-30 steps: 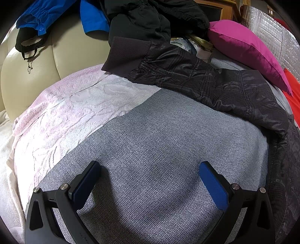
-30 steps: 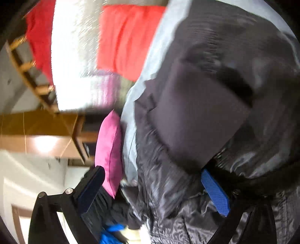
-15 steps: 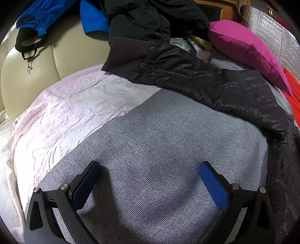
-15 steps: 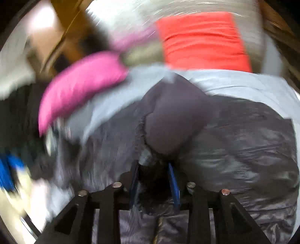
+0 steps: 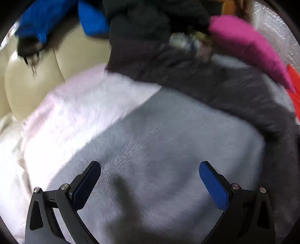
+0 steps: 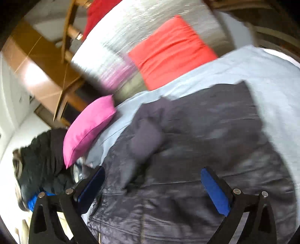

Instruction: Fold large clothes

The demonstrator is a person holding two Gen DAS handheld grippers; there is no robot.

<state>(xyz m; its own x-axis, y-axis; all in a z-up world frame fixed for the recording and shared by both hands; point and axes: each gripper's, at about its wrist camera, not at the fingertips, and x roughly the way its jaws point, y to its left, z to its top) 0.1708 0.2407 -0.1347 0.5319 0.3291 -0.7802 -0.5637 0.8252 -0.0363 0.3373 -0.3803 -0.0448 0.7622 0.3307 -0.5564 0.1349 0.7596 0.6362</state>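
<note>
The left gripper [image 5: 150,180] stands with its jaws spread wide, its blue pads [image 5: 212,187] holding nothing, and between them lies only the flat grey knitted blanket [image 5: 159,150] that covers the seat. Just beyond the jaws and to their right, the dark grey quilted jacket [image 5: 243,97] stretches across the blanket, one long sleeve reaching up and left to a ribbed cuff [image 5: 129,56] at the edge of a pale pink textured towel [image 5: 75,112]. That towel runs off to the left of the jaws, over a cream leather sofa back [image 5: 28,84]. Further out sit a heap of black clothing [image 5: 146,20], a bright blue garment [image 5: 46,16] and a magenta cushion [image 5: 247,48] — all blurred.

The right gripper [image 6: 151,185] is likewise wide open and grips nothing; it hangs over the jacket's body [image 6: 206,150], which fills the space between and ahead of its fingers [image 6: 215,189]. A second ribbed cuff [image 6: 146,138] lies folded onto the jacket just ahead of the jaws, towards the left. Past the jacket the grey blanket [image 6: 262,71] shows, then the magenta cushion [image 6: 88,125] to the left, an orange-red cushion [image 6: 168,50] straight ahead against silver quilted padding [image 6: 121,37], and brown wooden furniture [image 6: 37,63] far left.
</note>
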